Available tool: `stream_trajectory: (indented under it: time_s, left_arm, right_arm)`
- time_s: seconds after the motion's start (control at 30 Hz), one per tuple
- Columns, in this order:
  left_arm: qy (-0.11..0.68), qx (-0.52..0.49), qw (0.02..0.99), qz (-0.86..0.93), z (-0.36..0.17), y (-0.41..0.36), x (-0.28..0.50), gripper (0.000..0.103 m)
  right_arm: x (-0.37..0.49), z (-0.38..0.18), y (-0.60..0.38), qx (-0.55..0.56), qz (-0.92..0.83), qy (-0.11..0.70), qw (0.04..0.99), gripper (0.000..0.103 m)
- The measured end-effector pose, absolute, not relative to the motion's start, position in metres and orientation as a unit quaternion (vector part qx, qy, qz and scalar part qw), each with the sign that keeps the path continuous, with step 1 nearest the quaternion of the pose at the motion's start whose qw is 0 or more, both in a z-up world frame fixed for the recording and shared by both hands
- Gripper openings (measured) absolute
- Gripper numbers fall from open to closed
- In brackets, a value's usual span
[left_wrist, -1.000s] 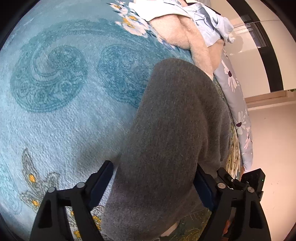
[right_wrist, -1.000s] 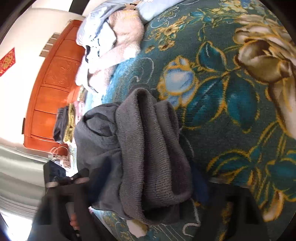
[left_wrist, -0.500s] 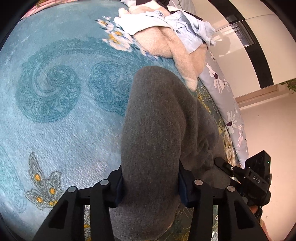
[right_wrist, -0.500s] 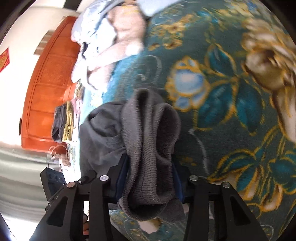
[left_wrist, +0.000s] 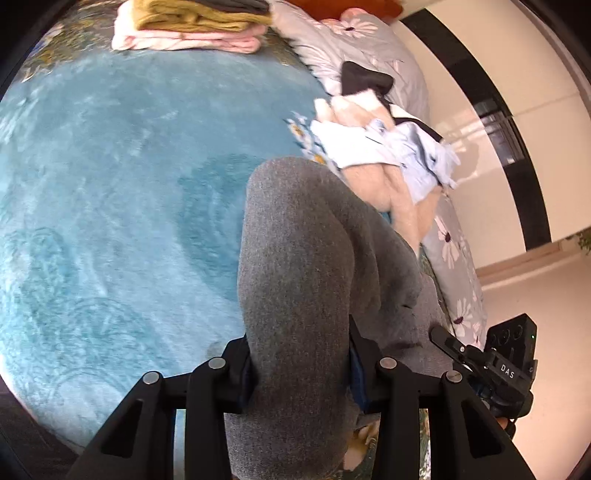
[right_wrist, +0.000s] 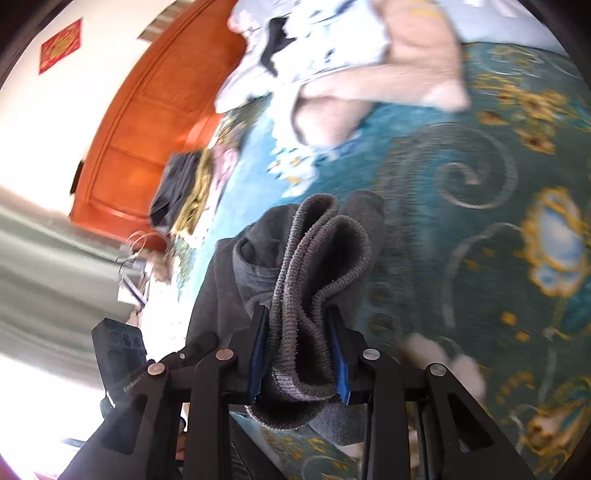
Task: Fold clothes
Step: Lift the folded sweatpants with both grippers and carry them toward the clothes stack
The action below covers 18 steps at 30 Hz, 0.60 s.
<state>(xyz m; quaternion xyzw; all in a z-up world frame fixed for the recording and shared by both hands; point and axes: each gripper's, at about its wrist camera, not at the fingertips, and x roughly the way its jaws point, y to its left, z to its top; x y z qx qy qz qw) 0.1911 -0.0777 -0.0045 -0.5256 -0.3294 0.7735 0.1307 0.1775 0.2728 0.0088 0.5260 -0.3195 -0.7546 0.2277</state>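
The left gripper (left_wrist: 299, 363) is clamped on a thick fold of the grey sweater (left_wrist: 303, 266), and its jaws are closing further on the cloth. In the left wrist view the sweater rises from 6 o'clock towards the centre of the frame, bunched over the blue patterned blanket (left_wrist: 110, 206). The right gripper (right_wrist: 297, 356) pinches the ribbed hem (right_wrist: 317, 258) of the same garment; its jaws are likewise closing, with the blue pads (right_wrist: 258, 347) pressed against the knit on both sides. In the right wrist view the grey sweater occupies the lower centre, from 6 o'clock upward. An unfolded heap of pale clothes (left_wrist: 388, 147) lies at 2 o'clock in the left view and at 12 o'clock in the right view. A stack of folded garments (left_wrist: 192, 26), mustard over pink, sits at 11 o'clock in the left view. An orange-brown wooden headboard (right_wrist: 147, 122) stands at 10 o'clock in the right view. The scene in the right view is motion-blurred.
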Motion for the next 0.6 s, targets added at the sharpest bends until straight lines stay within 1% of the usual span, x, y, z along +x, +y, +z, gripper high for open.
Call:
stream_trajectory:
  time_s: [0.13, 0.23, 0.3, 0.33, 0.37, 0.4, 0.43, 0.47, 0.6]
  left_arm:
    - [-0.374, -0.548, 0.093, 0.743, -0.047, -0.100, 0.196, 0.043]
    - [-0.395, -0.547, 0.096, 0.732, -0.055, -0.103, 0.197, 0.045]
    - [-0.392, -0.543, 0.108, 0.735, -0.050, -0.109, 0.198, 0.046]
    - [-0.389, -0.540, 0.115, 0.737, -0.047, -0.111, 0.197, 0.047]
    - [-0.387, -0.537, 0.120, 0.740, -0.044, -0.111, 0.196, 0.051]
    - [-0.388, -0.533, 0.123, 0.742, -0.042, -0.113, 0.195, 0.054]
    - [-0.391, -0.531, 0.124, 0.742, -0.042, -0.116, 0.195, 0.060]
    - [-0.395, -0.528, 0.125, 0.741, -0.042, -0.118, 0.195, 0.062]
    - [-0.398, -0.538, 0.116, 0.734, -0.048, -0.125, 0.199, 0.064]
  right_arm:
    - [0.173, -0.013, 0.255, 0.551, -0.746, -0.296, 0.227, 0.032]
    - [0.170, -0.032, 0.252, 0.575, -0.742, -0.283, 0.198, 0.033]
    - [0.174, -0.038, 0.257, 0.579, -0.736, -0.295, 0.191, 0.034]
    - [0.176, -0.040, 0.259, 0.578, -0.733, -0.304, 0.192, 0.037]
    - [0.178, -0.040, 0.260, 0.575, -0.731, -0.310, 0.195, 0.053]
    - [0.180, -0.040, 0.261, 0.572, -0.731, -0.314, 0.200, 0.063]
    - [0.182, -0.039, 0.261, 0.568, -0.731, -0.318, 0.206, 0.076]
    - [0.184, -0.038, 0.261, 0.564, -0.731, -0.323, 0.211, 0.078]
    - [0.184, -0.046, 0.252, 0.573, -0.722, -0.322, 0.217, 0.080]
